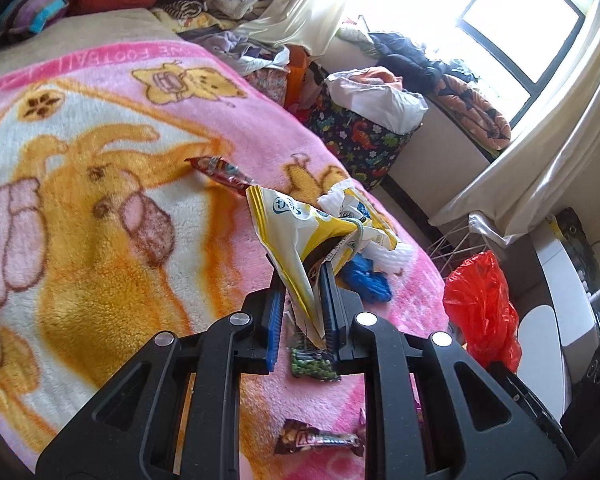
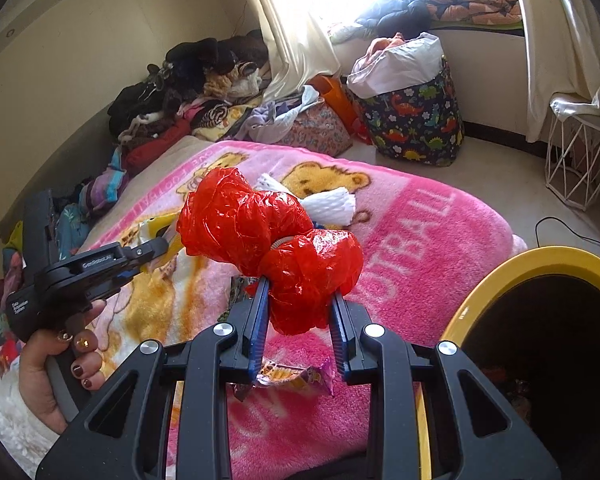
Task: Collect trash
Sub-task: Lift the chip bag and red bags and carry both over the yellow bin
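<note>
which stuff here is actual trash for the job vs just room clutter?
Job:
- yellow-white snack bag, in left hand-held gripper
- red plastic bag, in right hand-held gripper
- yellow-rimmed bin
- wrappers on the blanket: red, green, brown, purple

Lying about:
- pink blanket
- dinosaur-print basket
- clothes pile
- wire stand

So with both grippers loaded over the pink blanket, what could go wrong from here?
1. The left gripper pinches the crumpled yellow and white snack bag only by its lower edge, so the bag may slip out.
2. The puffy red plastic bag bulges well beyond the right gripper and could catch on the yellow-rimmed black bin.
3. The brown candy bar wrapper and green pea packet could be missed.
</note>
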